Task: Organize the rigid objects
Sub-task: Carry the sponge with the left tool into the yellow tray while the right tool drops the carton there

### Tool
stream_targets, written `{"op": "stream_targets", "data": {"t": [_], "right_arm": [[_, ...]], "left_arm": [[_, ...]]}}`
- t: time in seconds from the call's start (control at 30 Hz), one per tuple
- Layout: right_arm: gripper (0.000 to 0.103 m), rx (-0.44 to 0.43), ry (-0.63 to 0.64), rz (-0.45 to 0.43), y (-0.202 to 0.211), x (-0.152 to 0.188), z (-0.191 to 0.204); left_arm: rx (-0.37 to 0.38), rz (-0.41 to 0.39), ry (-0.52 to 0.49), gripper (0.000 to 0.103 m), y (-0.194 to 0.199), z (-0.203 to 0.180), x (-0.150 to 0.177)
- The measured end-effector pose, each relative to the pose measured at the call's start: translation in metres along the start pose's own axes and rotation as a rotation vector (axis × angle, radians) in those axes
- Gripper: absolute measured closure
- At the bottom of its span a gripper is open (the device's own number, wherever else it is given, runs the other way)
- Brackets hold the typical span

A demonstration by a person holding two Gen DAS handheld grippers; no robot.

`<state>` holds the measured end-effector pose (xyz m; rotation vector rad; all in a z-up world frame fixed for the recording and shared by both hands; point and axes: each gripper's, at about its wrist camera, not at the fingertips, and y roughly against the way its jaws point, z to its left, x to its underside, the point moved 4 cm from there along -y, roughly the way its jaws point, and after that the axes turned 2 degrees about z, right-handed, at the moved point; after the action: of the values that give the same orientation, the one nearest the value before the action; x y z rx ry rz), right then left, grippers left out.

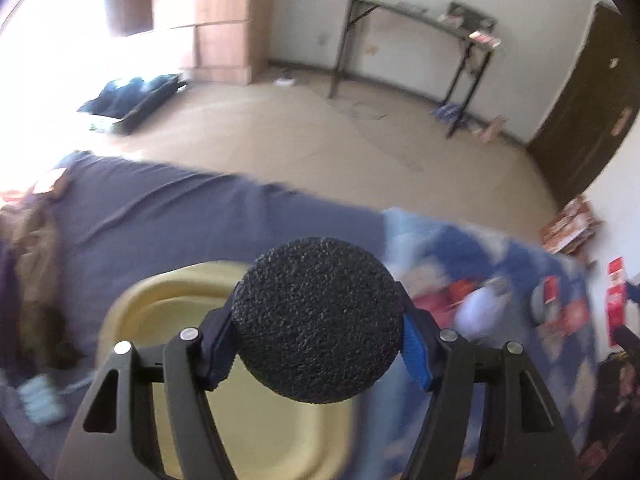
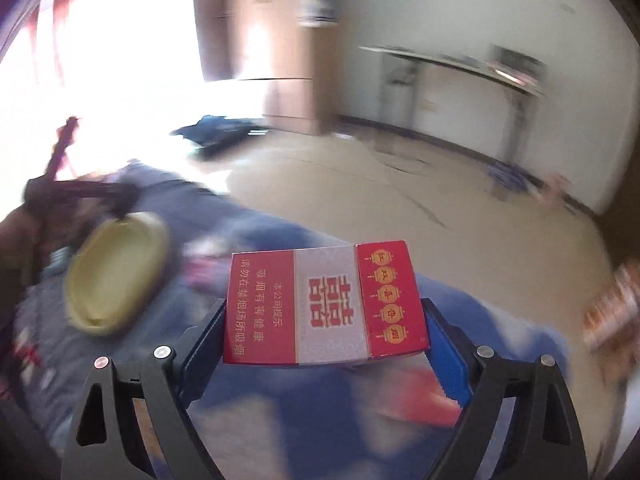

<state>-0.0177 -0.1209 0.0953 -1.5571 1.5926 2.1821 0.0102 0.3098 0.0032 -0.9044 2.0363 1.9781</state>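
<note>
My left gripper [image 1: 316, 344] is shut on a rough black foam ball [image 1: 318, 320], held in the air above a yellow tray [image 1: 168, 320] that lies on the bed. My right gripper [image 2: 324, 340] is shut on a red and white cigarette box [image 2: 324, 304], gripped by its short ends and lifted over the patterned blanket. In the right wrist view the yellow tray [image 2: 116, 276] lies to the left, with the other gripper's dark arm [image 2: 76, 192] above it. Several red boxes [image 1: 568, 312] and a white object [image 1: 480, 312] lie blurred on the blanket to the right.
A grey-blue sheet [image 1: 180, 208] and a blue patterned blanket [image 1: 460, 248] cover the bed. Beyond it lie beige floor [image 1: 320, 136], a folding table [image 1: 420, 20] by the wall, a wooden cabinet [image 1: 220, 20], a dark open case [image 1: 136, 96] and a dark door [image 1: 592, 100].
</note>
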Motion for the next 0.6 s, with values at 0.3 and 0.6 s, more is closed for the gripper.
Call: {"op": "stream_targets", "data": {"t": [0.3, 0.6], "right_arm": [[0.013, -0.239, 0.187, 0.154, -0.149, -0.002, 0.24], [0.013, -0.18, 0.318, 0.328, -0.239, 0.023, 0.332]], "left_arm": [[-0.008, 0.161, 0.086, 0.034, -0.052, 0.101, 0.035], [0.018, 0.223, 0.085, 0.034, -0.089, 0.126, 0.064]]}}
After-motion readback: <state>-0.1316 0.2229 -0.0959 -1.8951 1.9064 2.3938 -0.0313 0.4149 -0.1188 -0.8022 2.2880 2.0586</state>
